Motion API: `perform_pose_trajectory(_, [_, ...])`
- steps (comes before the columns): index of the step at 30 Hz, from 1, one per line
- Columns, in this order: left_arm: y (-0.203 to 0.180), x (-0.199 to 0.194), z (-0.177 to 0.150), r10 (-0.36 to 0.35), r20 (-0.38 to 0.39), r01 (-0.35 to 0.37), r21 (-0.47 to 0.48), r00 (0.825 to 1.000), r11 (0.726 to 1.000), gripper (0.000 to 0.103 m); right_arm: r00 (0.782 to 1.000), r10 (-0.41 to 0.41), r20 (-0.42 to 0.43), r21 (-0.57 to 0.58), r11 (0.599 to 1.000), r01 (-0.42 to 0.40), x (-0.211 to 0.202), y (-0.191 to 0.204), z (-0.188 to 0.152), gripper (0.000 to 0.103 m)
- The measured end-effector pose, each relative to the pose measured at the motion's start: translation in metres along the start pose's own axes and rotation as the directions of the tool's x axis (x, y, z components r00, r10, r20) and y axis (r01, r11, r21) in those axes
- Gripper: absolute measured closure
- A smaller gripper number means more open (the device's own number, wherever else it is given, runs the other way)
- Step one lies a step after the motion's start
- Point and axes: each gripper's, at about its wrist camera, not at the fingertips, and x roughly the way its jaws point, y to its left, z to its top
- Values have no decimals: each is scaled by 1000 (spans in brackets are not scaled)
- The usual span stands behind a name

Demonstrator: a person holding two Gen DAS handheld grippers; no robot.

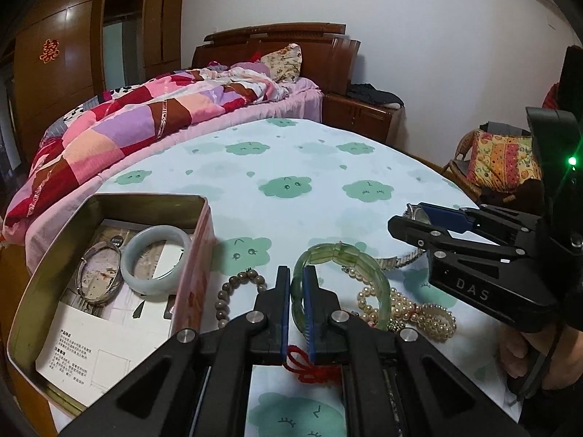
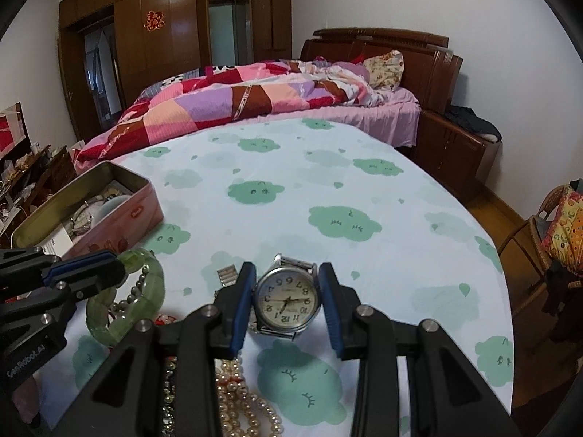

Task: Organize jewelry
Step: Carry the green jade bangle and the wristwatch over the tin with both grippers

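Note:
My left gripper (image 1: 297,284) is shut on the rim of a green jade bracelet (image 1: 346,255), which rests on the table; it also shows in the right wrist view (image 2: 145,291). My right gripper (image 2: 288,284) is around a silver wristwatch (image 2: 286,300), its pads close to the case on both sides; I cannot tell if they touch. An open pink tin (image 1: 196,255) at the left holds a pale jade bangle (image 1: 156,258) and a silver bangle (image 1: 100,276). Pearl strands (image 1: 411,309), a brown bead bracelet (image 1: 233,291) and a red cord (image 1: 302,364) lie near the left gripper.
The table has a light cloth with green clouds (image 1: 291,167). A bed with a patchwork quilt (image 1: 145,116) is behind it, a nightstand (image 1: 364,113) at the back right, and a wicker chair (image 2: 546,225) at the right. The tin also shows at the left of the right wrist view (image 2: 120,215).

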Motion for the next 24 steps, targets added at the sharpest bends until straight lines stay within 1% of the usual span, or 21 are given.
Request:
perform_pose_trajectory(6, [-1,-4,1,1,16,-1,-1,1000,1000,97,999,9,51,-1,1000,-9,-8,0,1,65])
perform_pose_trajectory(14, [-3,-21,4,-3,53,3,8,999,1000,97,996,0,86,1,1000,0,-16,-1,3,65])
perform_pose_trajectory(24, [-1,-42,13,-7,95,7,-1,995,1000,97,989,-8,145,-11,1000,10,-45,-3,21,65])
